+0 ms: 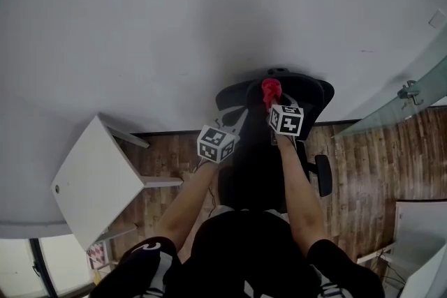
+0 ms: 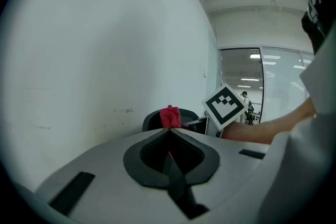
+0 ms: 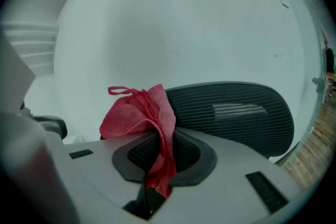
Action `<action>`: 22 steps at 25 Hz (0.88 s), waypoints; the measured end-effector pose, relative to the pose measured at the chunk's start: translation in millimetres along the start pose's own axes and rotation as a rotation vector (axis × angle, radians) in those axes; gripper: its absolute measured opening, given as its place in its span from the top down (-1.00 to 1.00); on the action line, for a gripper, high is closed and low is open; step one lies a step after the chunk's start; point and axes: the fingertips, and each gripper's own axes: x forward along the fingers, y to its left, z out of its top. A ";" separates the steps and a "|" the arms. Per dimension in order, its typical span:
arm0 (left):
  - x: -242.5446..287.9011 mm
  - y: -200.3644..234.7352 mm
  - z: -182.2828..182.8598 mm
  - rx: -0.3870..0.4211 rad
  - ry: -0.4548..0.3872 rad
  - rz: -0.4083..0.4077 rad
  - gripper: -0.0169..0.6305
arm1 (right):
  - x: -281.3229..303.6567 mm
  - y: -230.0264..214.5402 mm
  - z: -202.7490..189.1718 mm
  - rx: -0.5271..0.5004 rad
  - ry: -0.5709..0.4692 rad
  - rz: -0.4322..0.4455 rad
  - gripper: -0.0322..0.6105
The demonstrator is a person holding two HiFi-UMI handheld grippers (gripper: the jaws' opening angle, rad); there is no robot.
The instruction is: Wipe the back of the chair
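The head view looks steeply down from above; both gripper views face along their jaws toward the shared chair back [image 3: 231, 113].

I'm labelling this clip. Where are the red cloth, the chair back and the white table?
red cloth [image 3: 137, 113], right gripper view, on the bunched fold above the jaws.
chair back [image 3: 231, 113], right gripper view, on the middle of its ribbed mesh.
white table [image 1: 98, 174], head view, on its bare top.

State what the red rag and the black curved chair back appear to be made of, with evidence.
Red rag: probably woven fabric, matte; visible weave, soft folds, loose thread loop.
Black chair back: ribbed mesh or plastic, faint sheen; fine horizontal lines.
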 end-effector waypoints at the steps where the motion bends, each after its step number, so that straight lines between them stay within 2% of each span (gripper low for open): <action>1: 3.7 -4.0 2.1 0.007 0.000 0.003 0.87 | 0.1 -5.2 2.1 -0.002 -0.004 0.004 0.68; 4: 16.1 -14.5 7.0 0.021 -0.002 0.018 0.87 | -0.6 -22.4 6.6 -0.003 -0.010 0.006 0.66; 8: 30.6 -33.0 9.0 0.030 0.011 0.019 0.87 | -12.1 -58.5 10.7 0.025 -0.016 -0.052 0.66; 11: 33.7 -35.6 10.8 0.034 0.013 0.033 0.87 | -13.4 -65.4 12.4 0.013 -0.012 -0.061 0.59; 17: 40.1 -44.1 14.0 0.038 0.012 0.051 0.87 | -29.5 -109.9 16.4 0.061 -0.018 -0.165 0.61; 22: 44.6 -56.2 15.5 -0.001 -0.004 0.069 0.87 | -50.4 -139.4 16.6 0.075 -0.042 -0.228 0.66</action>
